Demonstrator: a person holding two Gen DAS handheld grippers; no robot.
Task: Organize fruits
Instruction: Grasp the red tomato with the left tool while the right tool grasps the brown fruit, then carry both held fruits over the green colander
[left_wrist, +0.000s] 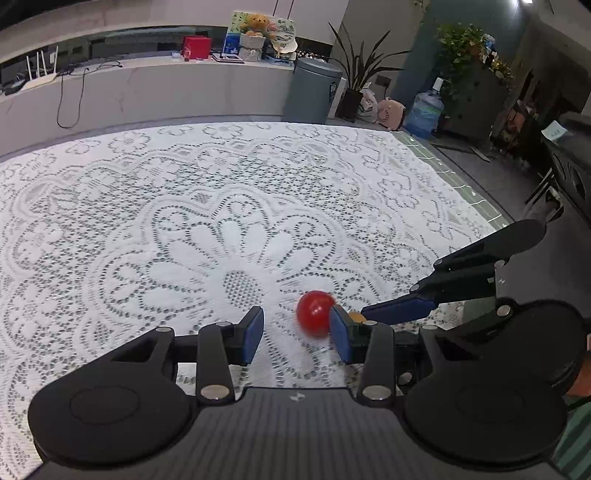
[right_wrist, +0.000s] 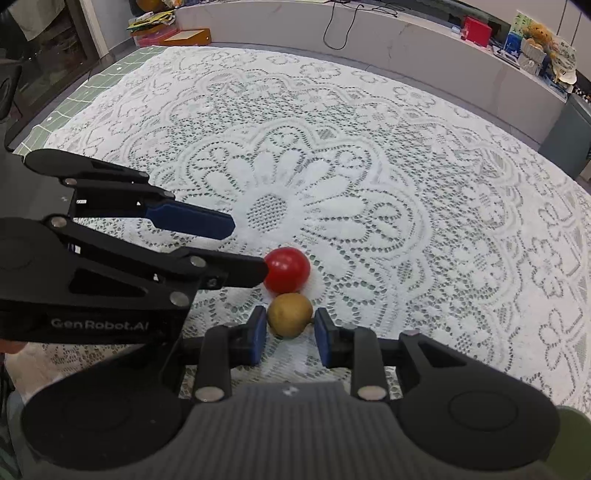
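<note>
Left wrist view: no legible writing. The left gripper (left_wrist: 297, 334) stands partly open with nothing held; the round glossy red fruit (left_wrist: 314, 313) lies on the white lace tablecloth (left_wrist: 184, 221), just ahead of the gap and touching the inner face of the right-hand pad.

Right wrist view: the left gripper's black body reads "GenRobot.AI". The right gripper (right_wrist: 290, 334) is narrowed around the small yellow-brown pear-like fruit (right_wrist: 290, 319), which lies just below the red fruit; whether the pads press it cannot be told.
</note>
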